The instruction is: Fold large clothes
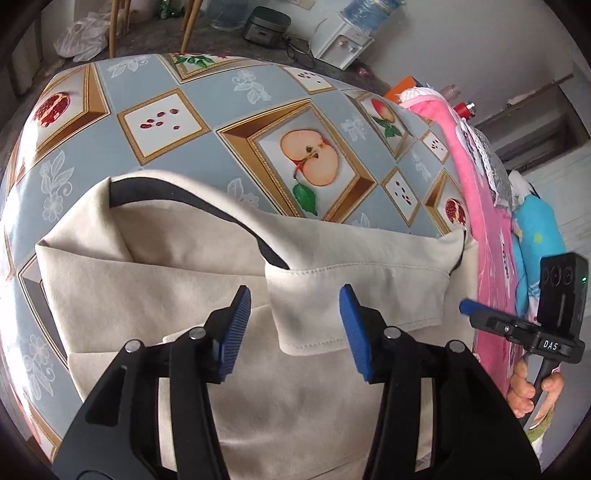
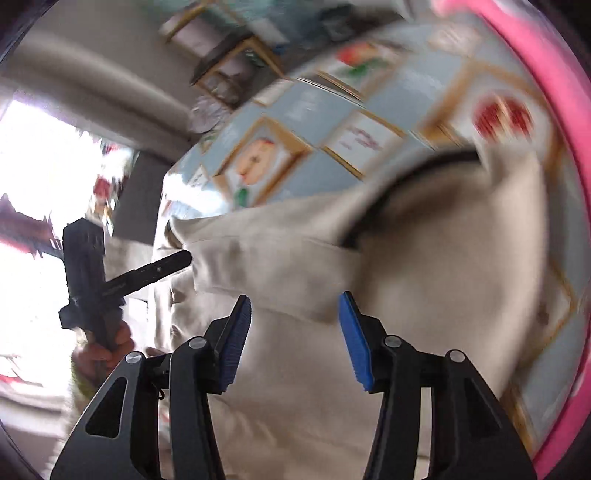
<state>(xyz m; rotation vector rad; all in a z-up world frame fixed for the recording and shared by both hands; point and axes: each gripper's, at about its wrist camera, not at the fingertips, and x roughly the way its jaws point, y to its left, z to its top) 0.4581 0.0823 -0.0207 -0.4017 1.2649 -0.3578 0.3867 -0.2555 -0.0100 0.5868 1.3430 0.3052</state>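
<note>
Now your left gripper (image 1: 295,328) hovers with fingers apart over the beige garment (image 1: 184,280), which lies folded across the lower half of the frame on the fruit-print tablecloth (image 1: 221,96). Your right gripper (image 2: 295,332) also stands parted, nothing clamped, above that cloth.

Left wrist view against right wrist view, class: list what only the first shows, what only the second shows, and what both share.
Only the left wrist view: a water dispenser, a rice cooker, glasses, a blue cloth and the right gripper from the side.

Only the right wrist view: a bright window and the left gripper's body in a hand; the picture is blurred.

Both: the beige garment with its dark collar, the fruit tablecloth, a pink cloth, and open blue pads over the garment.
</note>
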